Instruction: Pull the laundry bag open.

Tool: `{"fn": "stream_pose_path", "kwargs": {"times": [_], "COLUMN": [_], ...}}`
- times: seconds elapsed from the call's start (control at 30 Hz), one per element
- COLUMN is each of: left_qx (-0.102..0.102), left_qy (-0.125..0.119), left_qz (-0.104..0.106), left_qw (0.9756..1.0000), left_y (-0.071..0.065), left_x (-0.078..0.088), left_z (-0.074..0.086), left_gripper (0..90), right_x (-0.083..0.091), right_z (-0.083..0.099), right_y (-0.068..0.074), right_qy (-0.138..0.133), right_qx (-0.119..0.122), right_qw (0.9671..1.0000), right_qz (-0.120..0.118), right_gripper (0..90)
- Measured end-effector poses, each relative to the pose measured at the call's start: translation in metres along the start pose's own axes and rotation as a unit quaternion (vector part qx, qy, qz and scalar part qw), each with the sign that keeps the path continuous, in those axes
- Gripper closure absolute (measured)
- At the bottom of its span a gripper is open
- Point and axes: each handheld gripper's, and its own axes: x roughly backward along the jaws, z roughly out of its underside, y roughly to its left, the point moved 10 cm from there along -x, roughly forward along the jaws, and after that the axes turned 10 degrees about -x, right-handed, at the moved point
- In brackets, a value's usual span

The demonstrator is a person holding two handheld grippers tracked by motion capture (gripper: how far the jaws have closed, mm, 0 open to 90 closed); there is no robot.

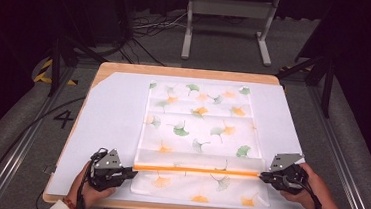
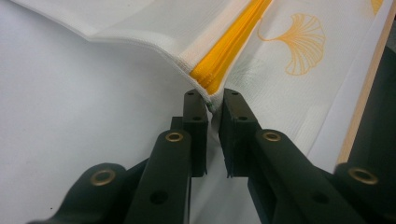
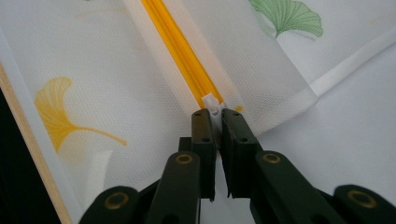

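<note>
The mesh pouch (image 1: 198, 135) lies flat in the middle of the white mat (image 1: 107, 123), and its yellow zipper (image 1: 196, 170) runs along the near part from 9 to 3 o'clock. It looks light, soft and floppy, so I judge the ends of the zipper are the best places to take it. The left gripper (image 2: 214, 103) has its jaws nearly together on the zipper's end at 9 o'clock, and the right gripper (image 3: 214, 114) is clamped on the white zipper pull (image 3: 212, 103) at 3 o'clock.
</note>
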Motion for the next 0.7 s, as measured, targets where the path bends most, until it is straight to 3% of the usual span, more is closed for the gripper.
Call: {"fn": "stream_pose_path", "kwargs": {"times": [0.23, 0.7], "left_qx": [0.008, 0.001], "left_qy": [-0.006, -0.024], "left_qz": [-0.015, -0.046], "left_qw": [0.9998, 0.9986], "left_y": [0.005, 0.016], "left_x": [0.005, 0.016], "left_z": [0.001, -0.003], "left_gripper": [72.8, 67.8], "right_x": [0.002, 0.008], "right_z": [-0.002, -0.012], "right_y": [0.002, 0.0], "right_qy": [-0.009, -0.049], "right_qx": [-0.003, -0.025], "right_qw": [0.9999, 0.9984], "right_qz": [-0.01, -0.01], "right_gripper": [83.2, 78.7]}}
